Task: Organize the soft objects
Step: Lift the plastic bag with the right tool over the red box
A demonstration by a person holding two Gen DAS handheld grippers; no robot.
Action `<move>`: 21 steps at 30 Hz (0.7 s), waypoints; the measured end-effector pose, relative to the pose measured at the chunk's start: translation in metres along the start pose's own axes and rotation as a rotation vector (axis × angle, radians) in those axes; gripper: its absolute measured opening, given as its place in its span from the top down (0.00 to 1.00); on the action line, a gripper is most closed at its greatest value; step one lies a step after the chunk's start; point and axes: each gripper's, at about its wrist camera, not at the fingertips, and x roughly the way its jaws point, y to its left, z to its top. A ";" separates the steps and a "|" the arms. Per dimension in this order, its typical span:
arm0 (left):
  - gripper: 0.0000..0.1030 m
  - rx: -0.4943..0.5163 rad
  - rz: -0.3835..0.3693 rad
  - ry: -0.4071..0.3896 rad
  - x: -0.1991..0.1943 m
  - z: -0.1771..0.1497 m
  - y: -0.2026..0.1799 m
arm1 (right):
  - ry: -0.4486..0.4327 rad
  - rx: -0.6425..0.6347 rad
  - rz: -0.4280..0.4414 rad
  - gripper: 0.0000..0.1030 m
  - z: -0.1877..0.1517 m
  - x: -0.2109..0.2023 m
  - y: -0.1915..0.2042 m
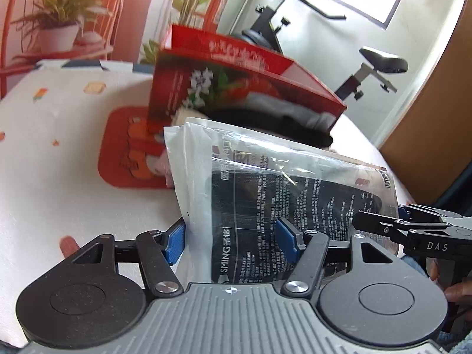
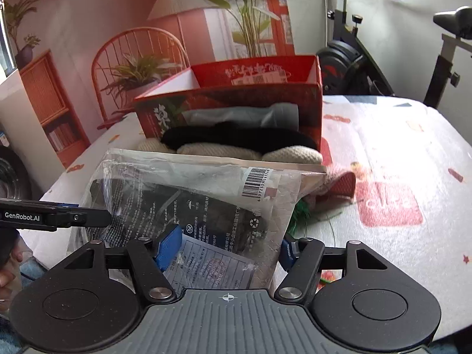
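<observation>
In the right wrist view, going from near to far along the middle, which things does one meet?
right gripper → clear plastic packet → cream knitted items → black soft item → red box → wall picture of a plant.

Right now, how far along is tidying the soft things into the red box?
Done: black, grey and cream soft items already lie in the red box. In hand: the left gripper and right gripper both hold the clear plastic packet above the tablecloth, short of the box. Left: getting the packet in, plus the pink and green bits beside the box.
</observation>
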 end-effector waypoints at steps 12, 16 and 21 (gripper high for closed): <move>0.58 0.119 0.105 -0.222 -0.024 0.077 -0.013 | -0.228 -0.310 0.028 0.67 0.096 -0.017 0.009; 0.58 0.118 0.156 -0.295 -0.016 0.114 -0.020 | -0.321 -0.409 0.010 0.69 0.134 -0.008 0.010; 0.58 0.091 0.197 -0.337 0.014 0.162 -0.017 | -0.428 -0.454 -0.045 0.69 0.171 0.019 -0.001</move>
